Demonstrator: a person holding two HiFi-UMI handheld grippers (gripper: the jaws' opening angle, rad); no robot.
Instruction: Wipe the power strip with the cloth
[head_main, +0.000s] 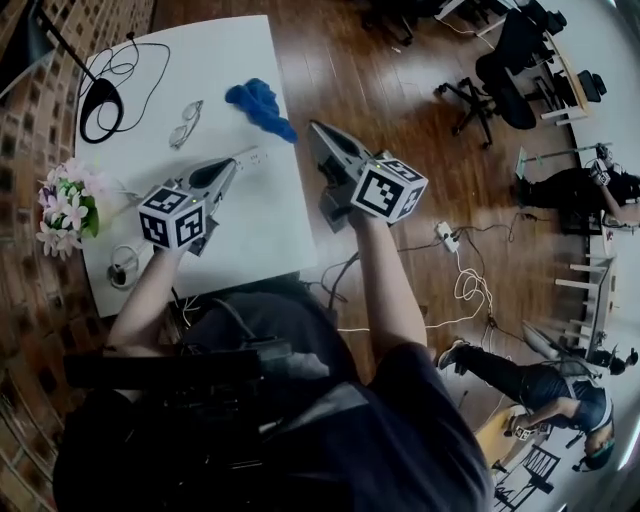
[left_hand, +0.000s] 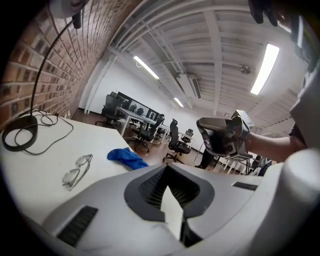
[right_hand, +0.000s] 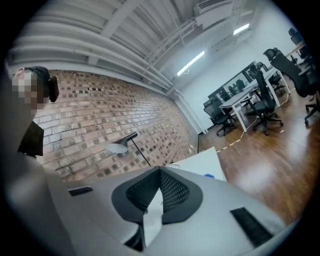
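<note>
White table (head_main: 250, 225) holds the blue cloth (head_main: 260, 107) at one o'clock from the left gripper (head_main: 232, 165). The power strip (head_main: 253, 157) lies just beside its tip. Both it and the right gripper (head_main: 316, 128) are clenched, empty.

The cloth (head_main: 258, 105) is bright blue, lying toward two o'clock on the plain white counter (head_main: 230, 50). The power strip (head_main: 250, 157) is white and barely stands out against it. At ten o'clock a black cable (head_main: 100, 95) coils. At eight o'clock the flowers (head_main: 62, 205) are pink and white with green leaves. The left gripper (head_main: 235, 165) and right gripper (head_main: 318, 127) are grey with black ribbed lining inside the jaws, and each carries black-and-white square markers. The floor (head_main: 400, 130) is reddish-brown wood planking, and the brick wall (right_hand: 100, 115) is a mottled red-brown.
</note>
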